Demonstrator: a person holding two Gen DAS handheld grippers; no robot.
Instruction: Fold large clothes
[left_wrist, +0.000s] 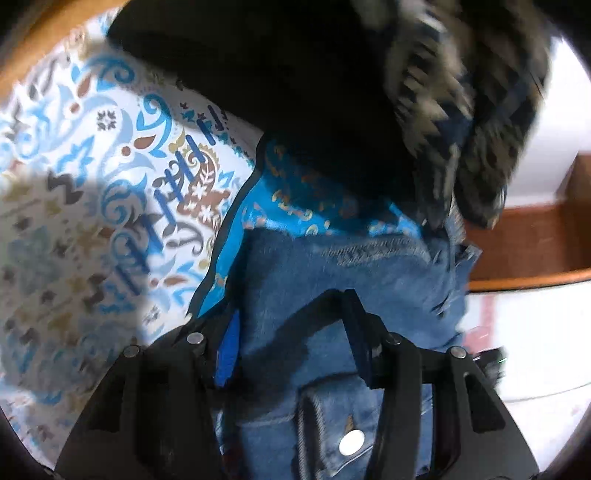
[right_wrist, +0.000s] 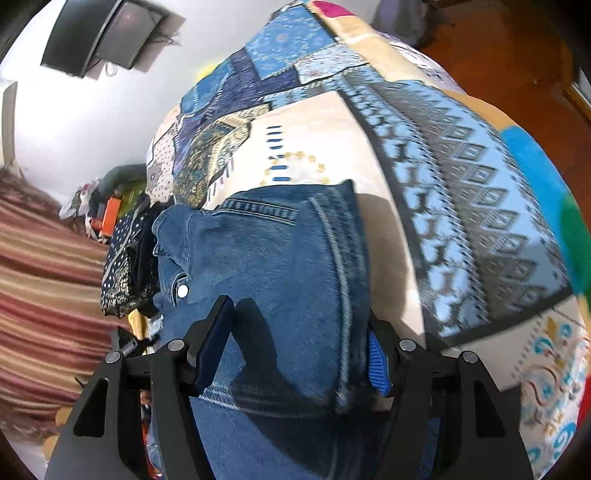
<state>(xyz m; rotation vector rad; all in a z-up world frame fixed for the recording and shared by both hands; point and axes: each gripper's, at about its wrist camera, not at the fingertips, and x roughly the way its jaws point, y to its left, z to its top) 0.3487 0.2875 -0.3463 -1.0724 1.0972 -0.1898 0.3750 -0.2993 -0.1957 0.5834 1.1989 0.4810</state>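
Note:
Blue denim jeans lie on a patterned bedspread, with a metal button at the waistband. In the right wrist view my right gripper is open, its fingers spread wide with the denim between them. In the left wrist view the same jeans fill the middle, with a metal button low down. My left gripper is open, its fingers either side of the denim. Whether either gripper touches the cloth is unclear.
A dark patterned garment and black cloth lie past the jeans in the left view. A pile of clothes sits beside the jeans in the right view. A striped rug and wooden floor flank the bed.

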